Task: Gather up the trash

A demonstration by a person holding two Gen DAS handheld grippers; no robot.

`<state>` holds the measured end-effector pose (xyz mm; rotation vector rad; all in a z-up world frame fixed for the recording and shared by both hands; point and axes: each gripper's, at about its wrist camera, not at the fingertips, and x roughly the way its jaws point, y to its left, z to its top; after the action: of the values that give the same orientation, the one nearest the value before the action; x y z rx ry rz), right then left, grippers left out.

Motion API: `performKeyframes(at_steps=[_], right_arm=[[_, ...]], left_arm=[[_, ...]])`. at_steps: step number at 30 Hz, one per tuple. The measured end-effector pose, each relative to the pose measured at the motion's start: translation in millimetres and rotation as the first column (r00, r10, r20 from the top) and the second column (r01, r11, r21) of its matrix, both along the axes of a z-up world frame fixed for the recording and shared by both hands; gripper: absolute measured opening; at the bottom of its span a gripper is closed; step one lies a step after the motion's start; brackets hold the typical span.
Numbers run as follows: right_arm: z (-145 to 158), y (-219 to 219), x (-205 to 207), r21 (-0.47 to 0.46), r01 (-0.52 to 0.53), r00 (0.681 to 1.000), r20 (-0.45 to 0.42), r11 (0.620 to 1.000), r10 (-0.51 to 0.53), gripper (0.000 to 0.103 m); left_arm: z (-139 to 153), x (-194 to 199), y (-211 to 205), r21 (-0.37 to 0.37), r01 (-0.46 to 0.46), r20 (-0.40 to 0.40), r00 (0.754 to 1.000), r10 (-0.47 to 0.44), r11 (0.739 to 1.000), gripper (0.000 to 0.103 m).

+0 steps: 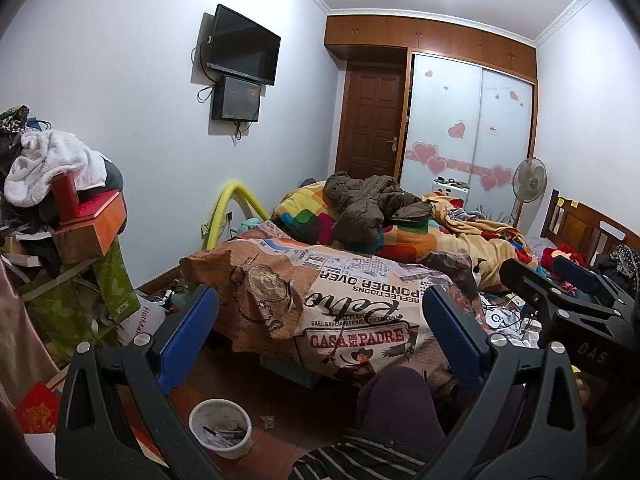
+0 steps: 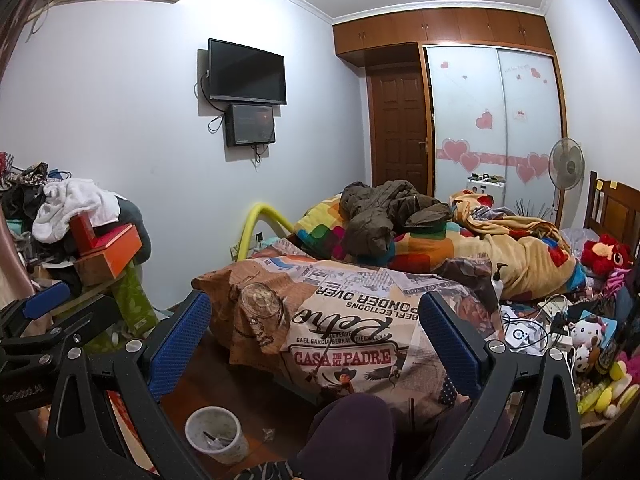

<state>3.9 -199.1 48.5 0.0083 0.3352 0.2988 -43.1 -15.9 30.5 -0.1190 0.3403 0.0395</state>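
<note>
A small crumpled wrapper (image 1: 267, 422) (image 2: 267, 434) lies on the dark wooden floor beside a white plastic bin (image 1: 220, 426) (image 2: 216, 434) holding pens and scraps. My left gripper (image 1: 320, 336) is open, its blue pads spread wide and held well above the floor, facing the bed. My right gripper (image 2: 316, 340) is also open with nothing between its pads. Each shows in the other's view: the right gripper (image 1: 546, 276) at the right edge, the left gripper (image 2: 68, 308) at the left edge. A knee in dark trousers (image 1: 396, 400) sits just below both.
A bed with a printed quilt (image 1: 340, 312) fills the middle, with heaped blankets and a brown jacket (image 1: 368, 208) on it. Boxes, clothes and a green bag (image 1: 80, 304) pile up at left. Cables (image 2: 532, 328) and plush toys (image 2: 588, 336) crowd the bed's right side.
</note>
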Motion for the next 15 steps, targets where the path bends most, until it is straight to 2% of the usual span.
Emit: performKeyframes(at_steps=[15], right_arm=[[-0.2,-0.9,3.5,-0.003,0.000,1.000,0.003,1.000,0.000,0.103]], left_arm=[[-1.3,0.2,-10.8,-0.006,0.019,0.005,1.000,-0.019,1.000,0.102]])
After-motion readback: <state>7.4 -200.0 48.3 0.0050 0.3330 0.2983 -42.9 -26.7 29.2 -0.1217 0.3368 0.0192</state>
